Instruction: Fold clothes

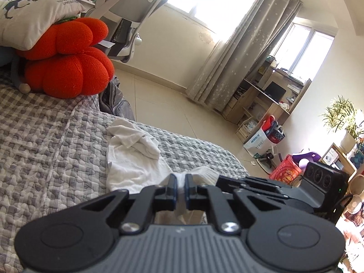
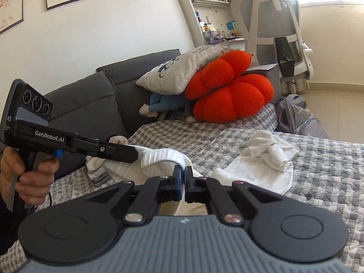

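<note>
left wrist view
left gripper (image 1: 180, 185): jaws are pinching a fold of white garment (image 1: 134, 170) between the blue pads, closed on the cloth.
garment position: most of it is lying rumpled on the checked quilt (image 1: 45, 136), with a bunched end (image 1: 134, 136) sitting farther out near the bed's edge.
risk: the bite is looking thin; the cloth could be slipping out if the far bunch is dragging on the quilt.

right wrist view
right gripper (image 2: 183, 177): jaws are closed on the ribbed white edge (image 2: 163, 155) of the same garment.
left gripper from the side (image 2: 134, 153): it is clamping that edge too, with a hand (image 2: 25, 173) squeezing its handle.
span between grips: the edge is hanging slack and curved, not taut.
risk: the garment is still twisted, so any fold could be trapping creases.
risk: the bunched end (image 2: 270, 150) could be trailing off the bed edge as the cloth is being raised.
bystanders: red cushion (image 2: 229, 95) is sitting well apart, likely no snag.
</note>
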### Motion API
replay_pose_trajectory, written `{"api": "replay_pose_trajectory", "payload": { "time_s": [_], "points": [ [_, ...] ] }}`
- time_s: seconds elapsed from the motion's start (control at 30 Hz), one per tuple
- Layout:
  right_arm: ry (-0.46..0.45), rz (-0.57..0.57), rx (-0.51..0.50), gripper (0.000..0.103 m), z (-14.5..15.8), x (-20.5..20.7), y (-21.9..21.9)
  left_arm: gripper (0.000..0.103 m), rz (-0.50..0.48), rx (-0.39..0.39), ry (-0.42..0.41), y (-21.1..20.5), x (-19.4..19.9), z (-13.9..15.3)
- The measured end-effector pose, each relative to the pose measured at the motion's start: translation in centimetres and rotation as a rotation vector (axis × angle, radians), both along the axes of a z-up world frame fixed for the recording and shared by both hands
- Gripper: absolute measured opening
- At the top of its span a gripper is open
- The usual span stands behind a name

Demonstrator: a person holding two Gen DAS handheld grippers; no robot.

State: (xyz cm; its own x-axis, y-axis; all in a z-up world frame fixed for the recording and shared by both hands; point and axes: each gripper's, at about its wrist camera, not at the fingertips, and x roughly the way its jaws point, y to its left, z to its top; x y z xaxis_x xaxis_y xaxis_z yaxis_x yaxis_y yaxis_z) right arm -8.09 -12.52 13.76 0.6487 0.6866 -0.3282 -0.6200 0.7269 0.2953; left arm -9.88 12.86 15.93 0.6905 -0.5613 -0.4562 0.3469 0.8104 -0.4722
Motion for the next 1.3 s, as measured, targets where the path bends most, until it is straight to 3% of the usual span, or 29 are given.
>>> {"api": "replay_pose_trajectory", "payload": {
  "time_s": [0.3,0.57,0.63,0.73,0.8,0.87,0.97,1.03,1.07,1.17,1.2,1.27,1.3],
  "points": [
    [-0.135,-0.32,0.075,0.002,7.8,1.4,-6.7,0.006,0.138,0.009,-0.101,-2.3,3.8,7.9],
    [-0.36,-0.612,0.025,0.001,17.0,0.7,-13.3,0.006,0.106,0.041,-0.294,-10.6,5.7,18.4],
    [-0.399,-0.637,0.011,0.001,19.2,0.3,-15.6,0.0,0.084,0.032,-0.349,-12.3,5.3,20.4],
    [-0.362,-0.577,-0.061,0.001,19.8,0.6,-17.1,0.0,0.048,0.042,-0.369,-13.9,4.5,21.2],
    [-0.318,-0.53,-0.148,0.002,17.9,0.7,-16.4,0.0,0.025,0.087,-0.377,-14.4,3.7,19.6],
    [-0.252,-0.461,-0.207,0.013,14.6,0.9,-15.7,0.0,0.003,0.12,-0.324,-14.2,3.8,16.6],
    [-0.136,-0.388,-0.282,0.013,8.7,2.0,-14.6,0.004,-0.025,0.188,-0.19,-14.5,4.9,11.3],
    [-0.027,-0.349,-0.301,0.013,4.5,3.6,-13.8,0.019,-0.038,0.227,-0.089,-15.0,5.6,7.1],
    [0.02,-0.326,-0.299,0.013,2.8,4.4,-13.5,0.021,-0.054,0.245,-0.031,-15.3,6.0,4.8],
    [0.153,-0.255,-0.3,0.016,-1.6,7.1,-12.1,0.04,-0.049,0.282,0.065,-15.9,6.7,0.2],
    [0.187,-0.247,-0.315,0.02,-2.7,8.1,-11.5,0.045,-0.048,0.296,0.094,-16.2,7.0,-1.2],
    [0.239,-0.249,-0.317,0.05,-4.6,9.7,-11.0,0.054,-0.04,0.291,0.138,-16.8,7.8,-3.8],
    [0.279,-0.251,-0.295,0.056,-5.4,10.7,-11.0,0.07,-0.03,0.293,0.145,-17.2,8.1,-4.6]
  ]
}}
